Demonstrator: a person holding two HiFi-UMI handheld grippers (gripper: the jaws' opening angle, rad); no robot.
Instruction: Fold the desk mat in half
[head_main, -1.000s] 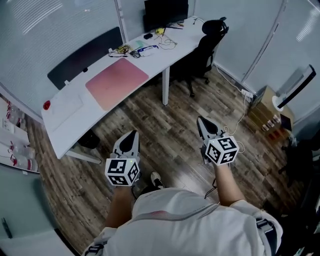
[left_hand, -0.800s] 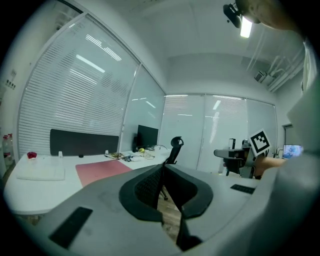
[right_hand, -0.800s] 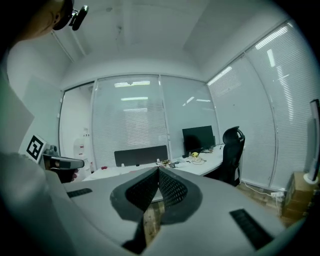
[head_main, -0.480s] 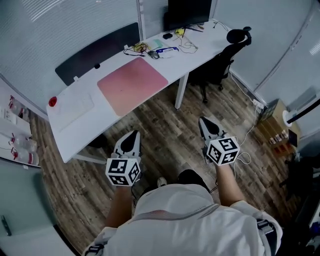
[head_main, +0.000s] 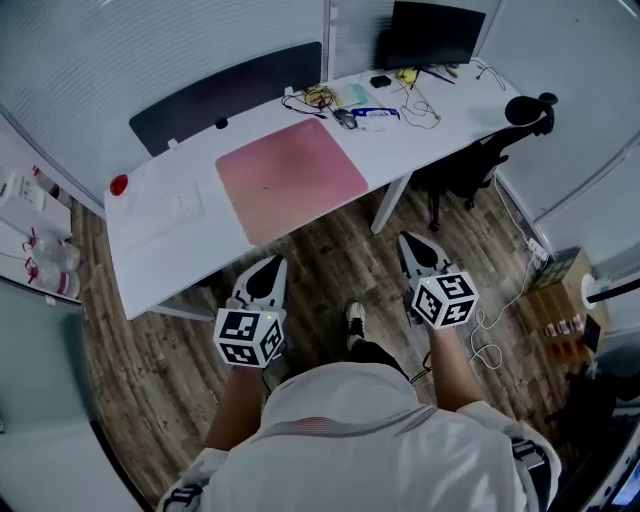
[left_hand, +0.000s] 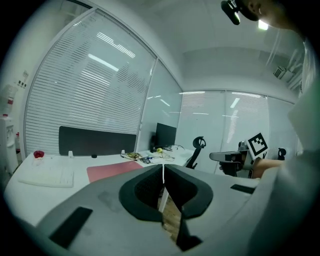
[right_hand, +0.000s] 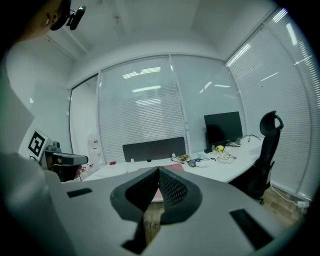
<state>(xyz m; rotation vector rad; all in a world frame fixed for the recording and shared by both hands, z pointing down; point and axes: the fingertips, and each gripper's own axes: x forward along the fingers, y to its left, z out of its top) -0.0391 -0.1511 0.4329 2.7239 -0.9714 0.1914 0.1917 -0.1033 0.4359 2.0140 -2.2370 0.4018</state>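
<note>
A pink desk mat (head_main: 290, 177) lies flat and unfolded on the white desk (head_main: 175, 255); it also shows as a pink strip (left_hand: 111, 170) in the left gripper view and just past the jaws (right_hand: 167, 168) in the right gripper view. My left gripper (head_main: 268, 272) and right gripper (head_main: 411, 243) hang over the wooden floor in front of the desk, well short of the mat. Both are shut with nothing between their jaws.
On the desk stand a monitor (head_main: 437, 31), a tangle of cables and small items (head_main: 352, 98), a white keyboard (head_main: 170, 209) and a red object (head_main: 119, 185). A black office chair (head_main: 480, 150) sits at the right end. A dark panel (head_main: 225, 95) backs the desk.
The desk and mat have drawn closer and shifted right in the head view as the person steps toward them. Both grippers stay shut and level.
</note>
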